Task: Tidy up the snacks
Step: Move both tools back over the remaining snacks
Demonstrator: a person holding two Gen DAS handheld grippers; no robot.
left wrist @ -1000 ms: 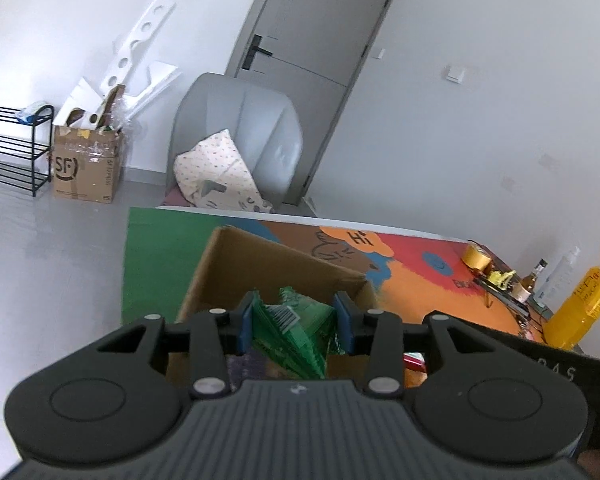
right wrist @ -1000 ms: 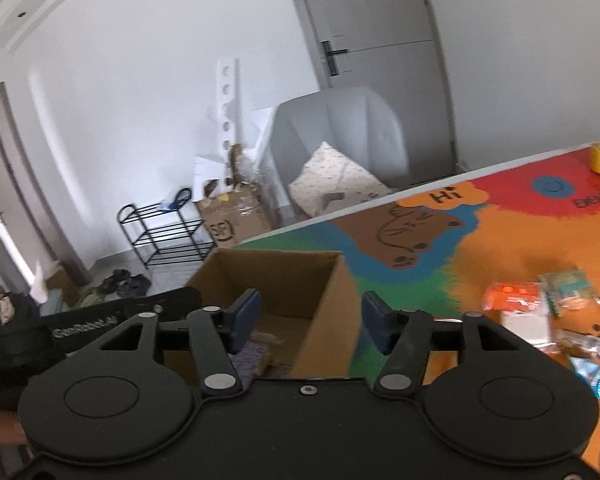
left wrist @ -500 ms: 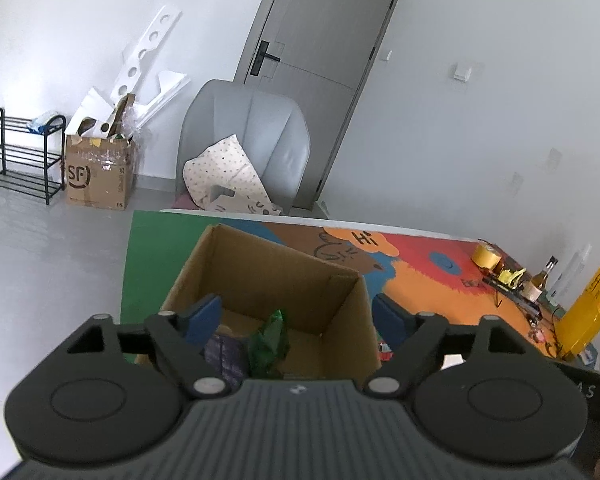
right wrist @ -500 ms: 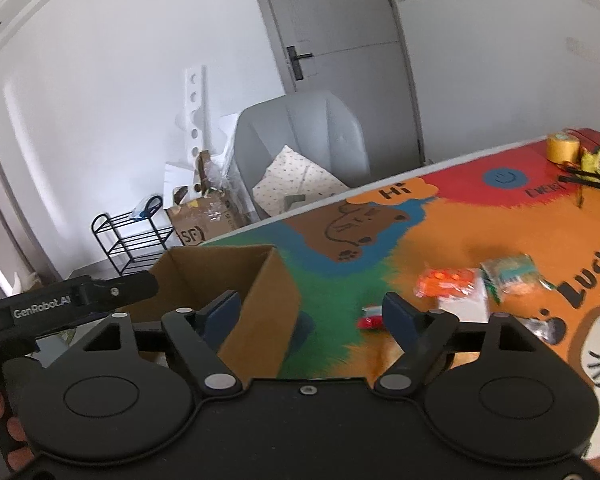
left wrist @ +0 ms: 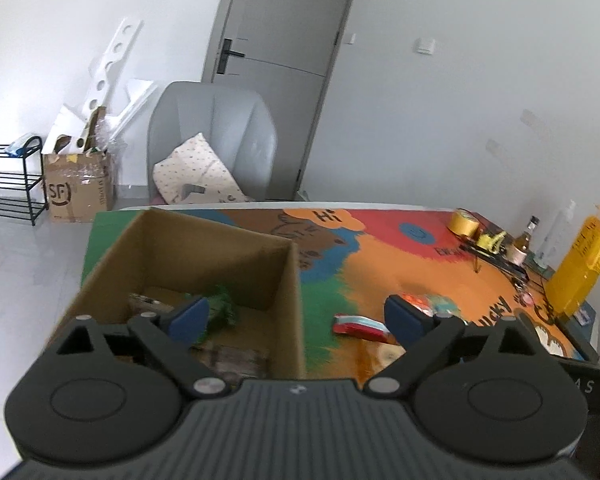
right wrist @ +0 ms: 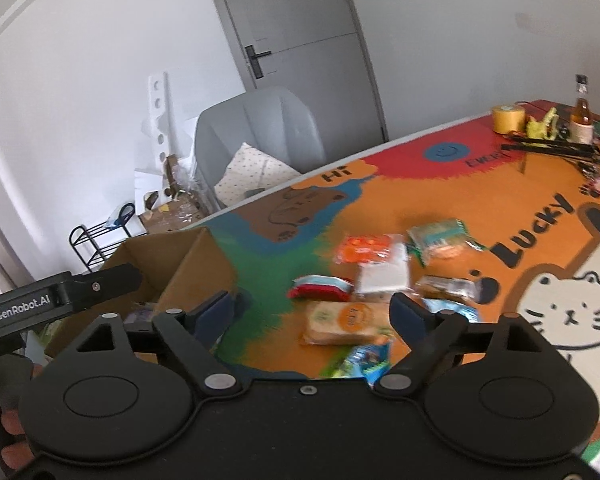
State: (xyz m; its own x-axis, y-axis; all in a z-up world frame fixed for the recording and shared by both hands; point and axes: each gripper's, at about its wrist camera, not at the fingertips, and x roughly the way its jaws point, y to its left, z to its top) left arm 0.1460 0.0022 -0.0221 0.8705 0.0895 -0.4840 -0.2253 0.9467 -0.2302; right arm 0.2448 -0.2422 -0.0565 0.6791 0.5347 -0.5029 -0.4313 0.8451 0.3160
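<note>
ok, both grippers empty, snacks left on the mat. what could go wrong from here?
1. The snack packets overlap: the white packet touches the orange one, so the right gripper, its fingers opening, might take two.
2. The left gripper straddles the cardboard box wall and could knock it.
3. The view is blurred, so aim may suffer.

A grey armchair (left wrist: 216,140) stands past the far edge of the bench (right wrist: 380,200), a spotted cushion (left wrist: 192,176) on its seat and a grey door (left wrist: 284,60) behind it. Left of it sit a taped SF carton (left wrist: 78,188) and a black shoe rack (left wrist: 8,184). A yellow tape roll (right wrist: 508,118), a brown bottle (right wrist: 581,118) and a yellow bottle (left wrist: 580,268) stand at the bench's far right.
</note>
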